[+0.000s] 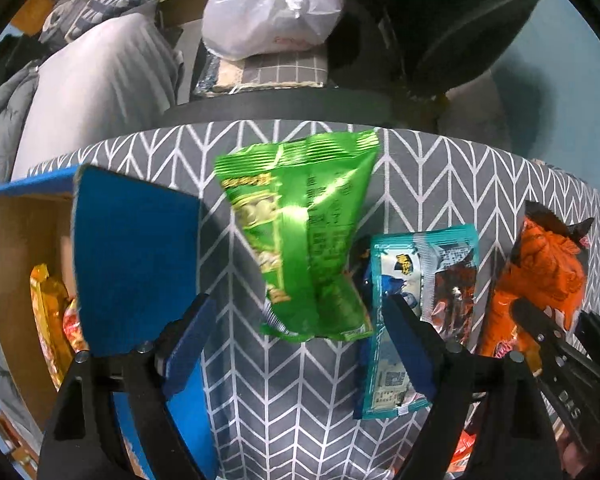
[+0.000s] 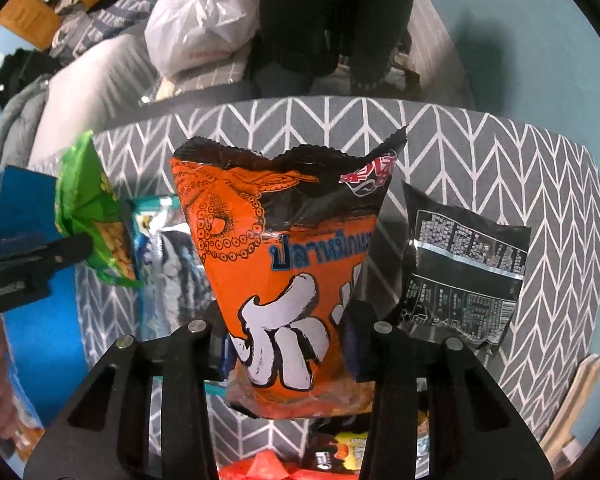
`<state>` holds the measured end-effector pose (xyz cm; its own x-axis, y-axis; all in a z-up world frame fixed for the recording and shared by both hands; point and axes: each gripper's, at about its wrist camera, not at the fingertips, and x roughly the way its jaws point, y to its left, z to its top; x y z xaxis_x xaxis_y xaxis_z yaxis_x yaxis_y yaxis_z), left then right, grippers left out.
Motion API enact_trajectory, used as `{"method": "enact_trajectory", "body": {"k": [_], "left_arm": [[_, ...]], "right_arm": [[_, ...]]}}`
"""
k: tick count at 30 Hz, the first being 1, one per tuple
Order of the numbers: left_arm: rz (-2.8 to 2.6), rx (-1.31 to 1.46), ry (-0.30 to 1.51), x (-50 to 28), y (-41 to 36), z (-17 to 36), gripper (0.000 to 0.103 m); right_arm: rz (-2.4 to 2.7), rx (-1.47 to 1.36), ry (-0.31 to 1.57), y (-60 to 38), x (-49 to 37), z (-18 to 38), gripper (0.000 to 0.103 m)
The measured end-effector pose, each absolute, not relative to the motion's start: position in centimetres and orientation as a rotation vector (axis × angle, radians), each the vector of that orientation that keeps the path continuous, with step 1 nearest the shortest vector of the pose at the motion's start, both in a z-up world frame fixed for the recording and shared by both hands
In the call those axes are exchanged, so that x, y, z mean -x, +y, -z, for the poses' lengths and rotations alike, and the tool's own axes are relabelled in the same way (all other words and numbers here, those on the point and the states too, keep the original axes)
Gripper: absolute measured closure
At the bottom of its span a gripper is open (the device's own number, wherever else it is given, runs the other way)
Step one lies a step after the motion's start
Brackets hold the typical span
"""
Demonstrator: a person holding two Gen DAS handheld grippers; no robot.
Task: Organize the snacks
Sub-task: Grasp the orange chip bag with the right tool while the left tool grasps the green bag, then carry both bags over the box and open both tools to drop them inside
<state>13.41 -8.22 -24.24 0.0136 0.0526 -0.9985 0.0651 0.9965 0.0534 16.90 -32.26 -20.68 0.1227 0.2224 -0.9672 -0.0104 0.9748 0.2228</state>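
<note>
The right gripper (image 2: 288, 354) is seen clamped on the lower part of an orange snack bag (image 2: 284, 264), its pads pressed against the bag's two sides. The bag is held upright, glossy and crinkled, printed with an octopus drawing and white shapes, with a black serrated top edge.

The left gripper (image 1: 300, 336) is held released, jaws spread wide and pointing down over the table. A green snack bag (image 1: 304, 236) is seen between the blue-padded fingers (image 1: 410, 344), its lower end at the level of the tips; contact with the pads cannot be made out. It is shiny foil, puffed, with a crimped top seam.

Just right of the green bag a teal flat packet (image 1: 396, 320) lies on the cloth. Right of the orange bag a black packet (image 2: 464, 276) with fine white print lies flat.

At the near left a cardboard box (image 1: 16, 264) with blue flaps stands open, with yellow and red packets inside.

Everything is set on a grey tablecloth (image 1: 300, 400) patterned with white chevrons. Beyond the table's far edge a white plastic bag (image 1: 272, 8), grey bedding and a pale blue wall are seen.
</note>
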Motion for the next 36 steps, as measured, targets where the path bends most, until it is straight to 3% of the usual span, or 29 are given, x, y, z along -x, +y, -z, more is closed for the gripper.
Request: {"method": "enact_trajectory", "body": {"k": [11,13,15,18,36], "left_arm": [[-0.01,-0.116,1.561,-15.6,-8.8,27.9,0.017],[0.002,-0.117,1.558,-15.9,-8.7,28.4,0.031],[0.018,-0.096,1.576,-16.0,-8.4,28.8,0.061],[0.026,-0.072,1.552,-16.0,-7.9,28.8,0.07],[0.104,-0.106,1.437,-9.7,-6.5,19.2,0.071]], "right_arm": [[-0.167,-0.238,1.415,-32.3,-15.6,18.8,0.064],[-0.167,-0.239,1.417,-32.3,-15.5,18.7,0.064],[-0.168,-0.237,1.416,-32.3,-15.2,18.6,0.064],[-0.173,-0.233,1.413,-32.2,-15.0,18.5,0.064],[-0.214,-0.201,1.381,-30.5,-14.4,15.0,0.064]]}}
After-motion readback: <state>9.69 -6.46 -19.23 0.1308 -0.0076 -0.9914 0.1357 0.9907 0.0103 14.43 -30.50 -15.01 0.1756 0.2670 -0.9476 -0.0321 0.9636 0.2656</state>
